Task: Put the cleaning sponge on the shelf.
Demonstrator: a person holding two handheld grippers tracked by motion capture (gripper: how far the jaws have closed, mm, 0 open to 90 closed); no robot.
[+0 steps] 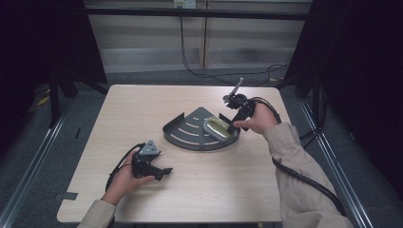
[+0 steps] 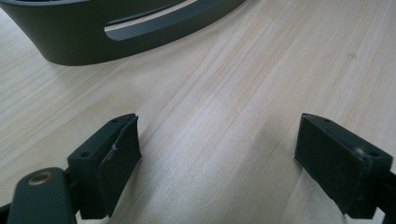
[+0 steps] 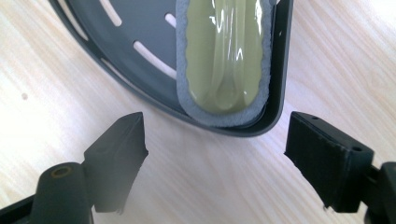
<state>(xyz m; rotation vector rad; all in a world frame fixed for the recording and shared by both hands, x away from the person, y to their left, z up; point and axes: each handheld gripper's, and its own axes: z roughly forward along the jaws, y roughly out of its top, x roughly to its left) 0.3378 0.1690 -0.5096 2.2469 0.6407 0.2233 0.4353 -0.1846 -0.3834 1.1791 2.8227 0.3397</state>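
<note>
A dark grey fan-shaped tray [image 1: 187, 128] with slots lies at the middle of the light wood table. In its right corner rests an olive-green oval pad with a grey rim [image 1: 218, 128], glossy in the right gripper view [image 3: 224, 56]. My right gripper [image 1: 234, 124] hovers at the tray's right corner [image 3: 275, 93], jaws open, with nothing between them. My left gripper [image 1: 164, 172] sits low over the table at the front left, open and empty, its fingers [image 2: 109, 158] wide apart. The tray's curved wall [image 2: 116, 32] lies ahead of it.
The table [image 1: 142, 109] is bare wood around the tray. A black cable [image 1: 304, 178] trails from the right gripper along the sleeve. Dark curtains and metal floor rails flank the table; a wall with cables stands behind.
</note>
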